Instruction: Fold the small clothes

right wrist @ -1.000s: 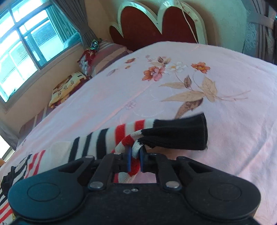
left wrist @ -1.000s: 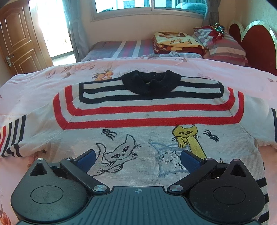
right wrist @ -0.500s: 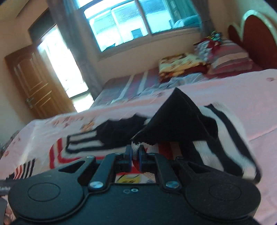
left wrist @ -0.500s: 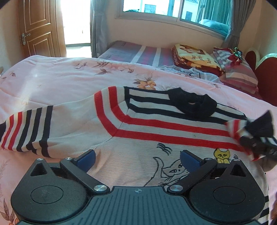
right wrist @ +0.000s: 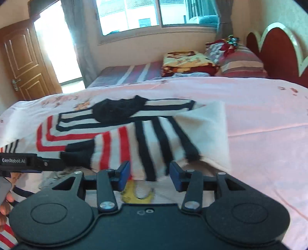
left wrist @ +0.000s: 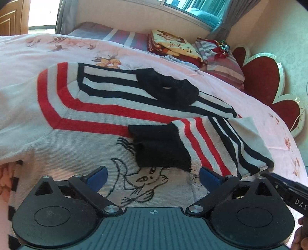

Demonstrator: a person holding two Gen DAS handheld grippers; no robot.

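Note:
A small knit sweater [left wrist: 80, 123] with red and black stripes, a black collar [left wrist: 169, 90] and cat drawings lies flat on the pink bed. Its right sleeve [left wrist: 204, 142] is folded across the chest, the black cuff [left wrist: 159, 148] near the middle. It also shows in the right wrist view [right wrist: 134, 142]. My left gripper [left wrist: 153, 176] is open and empty over the sweater's lower front. My right gripper [right wrist: 149, 176] is open and empty just behind the folded sleeve.
The pink floral bedspread [right wrist: 259, 123] extends to the right. Folded blankets [left wrist: 173, 46] and a striped pillow [left wrist: 225, 63] lie at the far end by the red headboard [left wrist: 259, 77]. A window [right wrist: 154, 13] and wooden door [right wrist: 25, 61] stand beyond.
My right gripper carried the sleeve across the sweater's chest, then opened and let it go. My left gripper turned leftward, then swung back right, moving closer over the sweater.

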